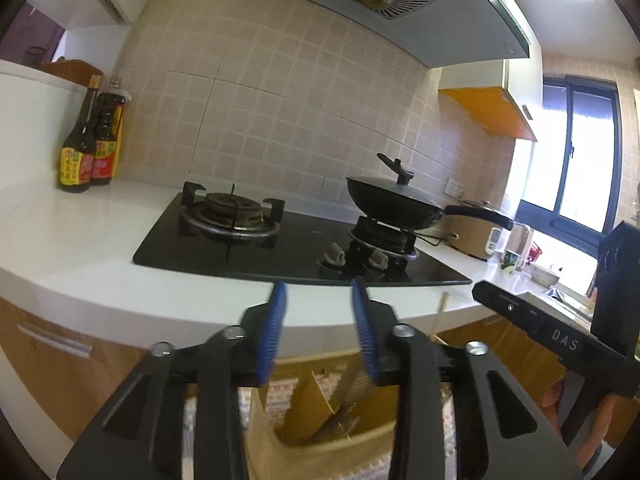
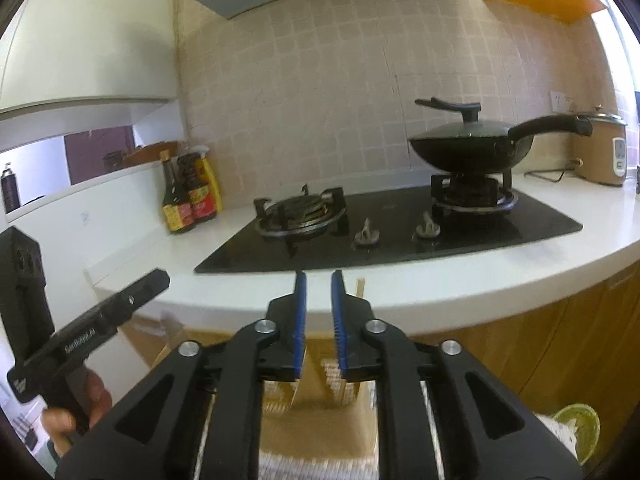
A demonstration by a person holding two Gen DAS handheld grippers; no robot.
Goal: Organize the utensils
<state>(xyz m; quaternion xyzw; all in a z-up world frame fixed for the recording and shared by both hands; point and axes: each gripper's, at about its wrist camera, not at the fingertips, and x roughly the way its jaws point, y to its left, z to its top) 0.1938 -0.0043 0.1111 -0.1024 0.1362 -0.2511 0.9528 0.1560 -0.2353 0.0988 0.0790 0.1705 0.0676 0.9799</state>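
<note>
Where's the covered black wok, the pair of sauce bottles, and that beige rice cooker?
wok [image 2: 468, 156]: right wrist view, on its dark bowl.
sauce bottles [image 1: 86, 152]: left wrist view, on the front bottle's body.
rice cooker [image 2: 600, 152]: right wrist view, on its beige side.

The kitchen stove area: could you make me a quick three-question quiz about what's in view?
1. True or false: the wok sits on the hob's right burner with its lid on.
2. Which gripper has the wider gap between its blue pads?
A) left gripper
B) right gripper
3. Fill in: the dark sauce bottles stand on the white ___ beside the hob.

Key:
1. True.
2. A. Neither pair of pads presses on anything, and a paper bag with a utensil inside lies below the left gripper.
3. Counter.
</note>
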